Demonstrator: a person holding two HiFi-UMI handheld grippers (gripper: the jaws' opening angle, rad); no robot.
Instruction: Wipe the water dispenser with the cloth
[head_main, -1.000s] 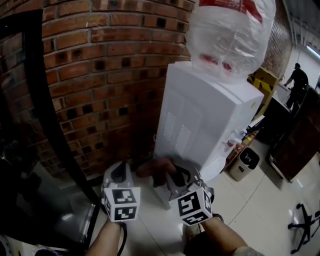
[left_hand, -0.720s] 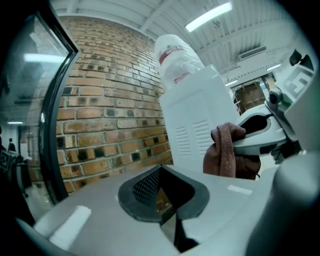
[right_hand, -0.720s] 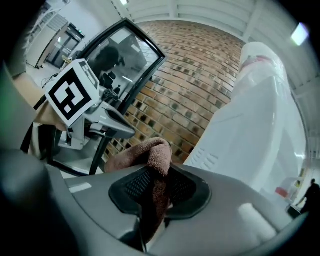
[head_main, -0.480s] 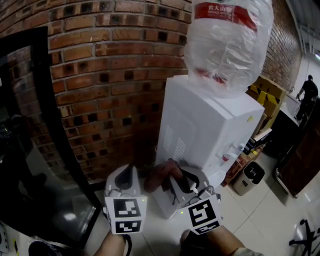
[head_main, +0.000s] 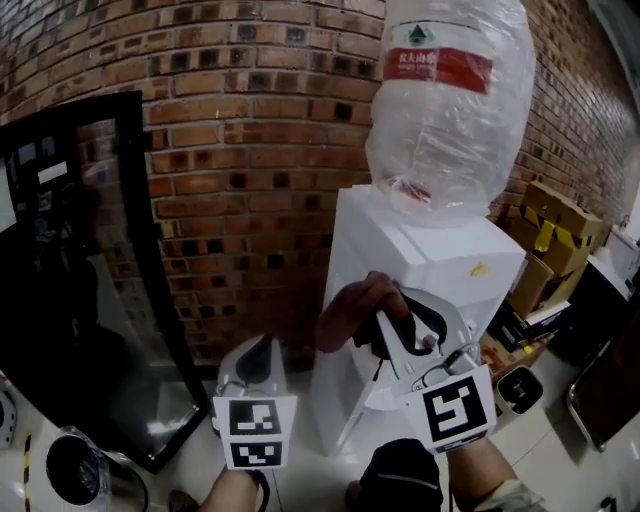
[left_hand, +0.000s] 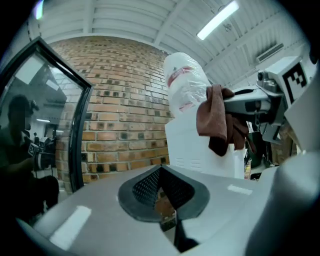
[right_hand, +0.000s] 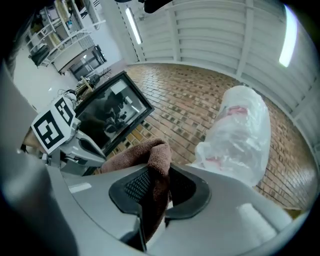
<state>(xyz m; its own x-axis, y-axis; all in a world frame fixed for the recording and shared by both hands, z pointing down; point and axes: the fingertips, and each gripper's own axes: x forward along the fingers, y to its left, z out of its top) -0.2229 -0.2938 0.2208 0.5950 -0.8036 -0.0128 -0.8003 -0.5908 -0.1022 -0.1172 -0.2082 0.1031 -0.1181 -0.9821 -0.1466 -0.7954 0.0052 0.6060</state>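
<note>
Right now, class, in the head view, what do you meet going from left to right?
Glass door → left gripper → cloth → water bottle → cardboard box.

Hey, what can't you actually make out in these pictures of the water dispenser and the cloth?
Head view: whether the cloth touches the water dispenser; the overlap shows no depth.
Head view: the dispenser's taps, hidden behind the right gripper.
Head view: the top of the bottle, cut by the upper edge.
Left gripper view: part of the dispenser, behind the hanging cloth.
</note>
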